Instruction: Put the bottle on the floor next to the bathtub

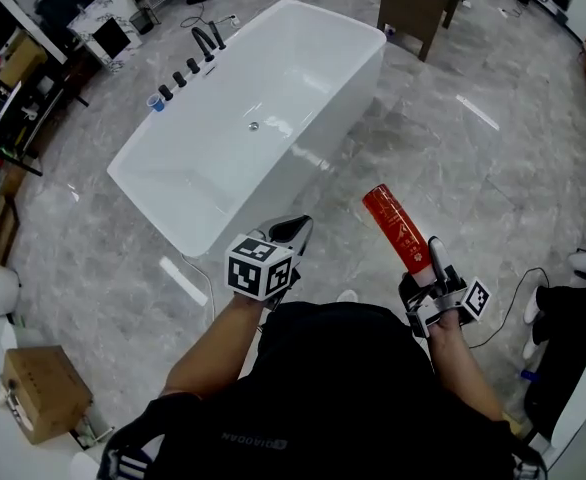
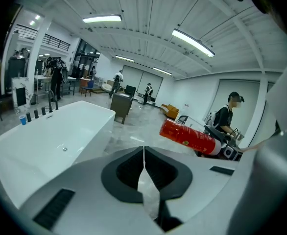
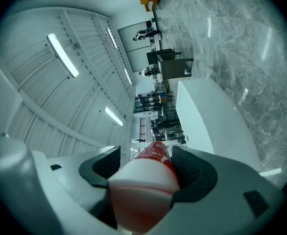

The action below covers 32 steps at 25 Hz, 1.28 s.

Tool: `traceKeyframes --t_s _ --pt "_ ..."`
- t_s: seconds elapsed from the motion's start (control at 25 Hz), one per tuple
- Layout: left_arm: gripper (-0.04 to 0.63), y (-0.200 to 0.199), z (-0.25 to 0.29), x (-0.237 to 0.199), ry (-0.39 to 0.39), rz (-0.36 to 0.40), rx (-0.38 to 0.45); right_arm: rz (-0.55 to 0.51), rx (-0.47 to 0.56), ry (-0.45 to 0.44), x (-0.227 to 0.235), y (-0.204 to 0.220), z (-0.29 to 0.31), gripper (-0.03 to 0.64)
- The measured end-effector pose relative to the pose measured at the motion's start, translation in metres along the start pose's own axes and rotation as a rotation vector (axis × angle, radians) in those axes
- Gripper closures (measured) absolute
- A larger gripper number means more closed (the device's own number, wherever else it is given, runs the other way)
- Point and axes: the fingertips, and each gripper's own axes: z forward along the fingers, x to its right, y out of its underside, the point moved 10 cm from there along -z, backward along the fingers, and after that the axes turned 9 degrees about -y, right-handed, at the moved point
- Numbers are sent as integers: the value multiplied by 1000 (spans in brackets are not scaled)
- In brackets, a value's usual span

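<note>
A red bottle with a white cap sticks up and to the left out of my right gripper, which is shut on its capped end. In the right gripper view the bottle fills the space between the jaws. The left gripper view shows the same bottle held in the air to the right. My left gripper is shut with nothing in it, its dark pads meeting at a thin seam. The white bathtub stands on the grey marble floor ahead, left of the bottle.
Black taps and a small blue cup sit on the tub's far left rim. A dark cabinet stands behind the tub. A cardboard box lies at the lower left. A black cable trails on the right. A person stands beyond.
</note>
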Motion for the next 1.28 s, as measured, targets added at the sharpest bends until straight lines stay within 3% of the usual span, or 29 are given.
traceKeyframes --t_s 0.2,0.56,0.84,1.04,1.28 --pt "575 -5 25 19 -13 -5 -10 12 -20 7 6 -33 2 298" --pt "575 -16 48 23 -15 0 -44 34 13 27 18 -58 5 298" --pt "576 -29 84 4 7 3 -74 25 43 51 35 -73 22 298" --pt "575 -53 118 -20 22 2 -76 9 57 126 48 -94 50 298" --pt "575 -77 157 -69 20 11 -106 -59 -14 234 71 -121 109 298"
